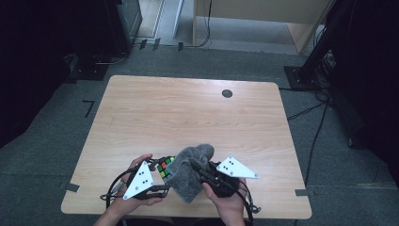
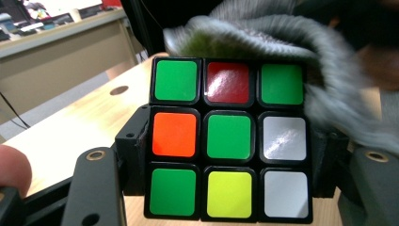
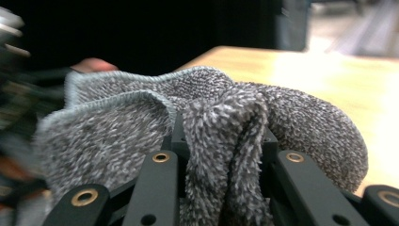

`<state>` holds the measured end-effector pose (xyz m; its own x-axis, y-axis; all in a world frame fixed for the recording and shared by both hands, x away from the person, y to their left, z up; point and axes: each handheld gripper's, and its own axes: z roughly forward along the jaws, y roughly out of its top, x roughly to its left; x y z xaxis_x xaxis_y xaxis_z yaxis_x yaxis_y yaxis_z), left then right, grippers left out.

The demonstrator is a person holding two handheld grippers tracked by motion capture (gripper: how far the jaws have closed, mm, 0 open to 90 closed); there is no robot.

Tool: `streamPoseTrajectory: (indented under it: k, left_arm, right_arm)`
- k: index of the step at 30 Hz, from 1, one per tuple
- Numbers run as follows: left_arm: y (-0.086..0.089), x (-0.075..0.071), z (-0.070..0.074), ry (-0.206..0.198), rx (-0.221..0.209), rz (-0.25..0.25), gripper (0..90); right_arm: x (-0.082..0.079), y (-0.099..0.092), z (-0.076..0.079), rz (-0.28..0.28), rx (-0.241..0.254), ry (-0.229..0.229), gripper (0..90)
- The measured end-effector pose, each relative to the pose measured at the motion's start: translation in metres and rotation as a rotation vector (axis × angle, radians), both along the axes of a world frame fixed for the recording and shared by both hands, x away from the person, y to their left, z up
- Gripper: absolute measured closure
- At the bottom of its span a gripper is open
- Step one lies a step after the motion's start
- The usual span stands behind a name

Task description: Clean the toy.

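A wooden table [image 1: 188, 113] is being used as the work surface. Near its front edge, a grey microfibre cloth [image 1: 188, 172] is being pinched by the nearly closed right gripper [image 1: 200, 170] and draped against a Rubik's cube [image 2: 228, 139], which is being clamped between the left gripper [image 1: 162, 176]'s jaws.

Cube [image 1: 164, 168] sits left of cloth [image 1: 189, 168], touching it, cloth draped over cube's right side; both near front edge of surface [image 1: 188, 113].
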<state>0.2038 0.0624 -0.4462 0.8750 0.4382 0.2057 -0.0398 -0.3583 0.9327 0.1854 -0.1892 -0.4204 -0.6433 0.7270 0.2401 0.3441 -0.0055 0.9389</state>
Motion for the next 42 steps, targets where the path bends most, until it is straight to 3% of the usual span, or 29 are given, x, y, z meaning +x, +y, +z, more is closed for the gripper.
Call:
streamPoseTrajectory:
  k: [1, 3, 5, 7, 9, 12, 16, 17, 20, 24, 26, 27, 28, 29, 31, 33, 35, 37, 39, 41, 42]
  left_arm:
    - [-0.002, -0.001, 0.000, -0.003, 0.006, -0.009, 34.2]
    - [-0.003, -0.004, 0.002, -0.008, 0.001, -0.021, 34.2]
    - [-0.002, -0.004, 0.003, -0.009, -0.004, -0.022, 34.2]
    - [0.002, -0.003, 0.005, -0.004, -0.035, -0.023, 34.2]
    - [0.005, -0.001, 0.006, -0.001, -0.050, -0.014, 34.2]
    - [0.001, -0.001, 0.002, 0.000, -0.002, -0.012, 34.2]
    - [-0.004, -0.004, 0.001, -0.001, 0.008, -0.040, 34.2]
    - [-0.005, -0.005, 0.003, 0.001, 0.005, -0.047, 34.2]
    - [0.001, -0.003, 0.006, 0.005, -0.022, -0.044, 34.2]
    - [0.006, -0.001, 0.009, 0.014, -0.053, -0.036, 34.2]
    - [0.005, 0.000, 0.007, 0.015, -0.036, -0.032, 34.2]
    - [0.001, -0.001, 0.003, 0.012, -0.002, -0.035, 34.2]
    - [0.001, -0.001, 0.003, 0.012, -0.002, -0.035, 34.2]
    - [-0.002, -0.003, 0.002, 0.007, 0.012, -0.049, 34.2]
    - [-0.003, -0.004, 0.003, 0.004, 0.013, -0.052, 34.2]
    - [-0.002, -0.004, 0.005, 0.005, 0.002, -0.054, 34.2]
    - [0.003, -0.002, 0.007, 0.012, -0.029, -0.050, 34.2]
    - [0.004, -0.001, 0.008, 0.014, -0.033, -0.045, 34.2]
    - [0.003, 0.000, 0.006, 0.015, -0.019, -0.037, 34.2]
    - [0.000, 0.000, 0.003, 0.012, 0.009, -0.035, 34.2]
    - [-0.003, -0.002, 0.001, 0.012, 0.019, -0.041, 34.2]
  right_arm:
    - [-0.003, 0.004, 0.002, 0.013, -0.010, -0.016, 71.1]
    - [-0.004, 0.011, -0.001, 0.007, -0.080, -0.044, 71.0]
    - [-0.002, 0.009, -0.004, -0.004, -0.077, -0.038, 71.1]
    - [0.003, 0.003, -0.009, -0.042, -0.099, -0.002, 71.3]
    - [0.007, -0.005, -0.010, -0.067, -0.072, 0.026, 71.2]
    - [0.001, -0.002, -0.001, -0.020, -0.030, -0.020, 70.6]
    - [-0.006, 0.007, 0.005, 0.015, -0.051, -0.066, 70.2]
    - [-0.004, 0.010, 0.000, 0.004, -0.091, -0.061, 70.2]
    - [0.004, 0.001, -0.010, -0.051, -0.109, -0.013, 70.7]
    - [0.006, -0.004, -0.012, -0.066, -0.094, 0.006, 70.7]
    - [0.002, -0.002, -0.006, -0.043, -0.070, -0.020, 70.5]
    - [-0.004, 0.005, 0.000, -0.003, -0.065, -0.060, 70.2]
    - [-0.004, 0.005, 0.000, -0.003, -0.065, -0.060, 70.2]
    - [-0.009, 0.012, 0.004, 0.020, -0.080, -0.090, 70.0]
    - [-0.009, 0.014, 0.003, 0.018, -0.102, -0.100, 69.9]
    - [-0.006, 0.012, -0.002, -0.003, -0.116, -0.088, 69.8]
    - [0.004, 0.001, -0.011, -0.053, -0.110, 0.000, 70.1]
    - [0.006, -0.002, -0.012, -0.053, -0.087, 0.025, 70.1]
    - [0.001, 0.001, -0.005, -0.014, -0.039, -0.002, 69.9]
    - [-0.003, 0.005, -0.002, 0.011, -0.036, -0.024, 69.8]
    - [-0.009, 0.014, 0.004, 0.036, -0.060, -0.061, 69.8]
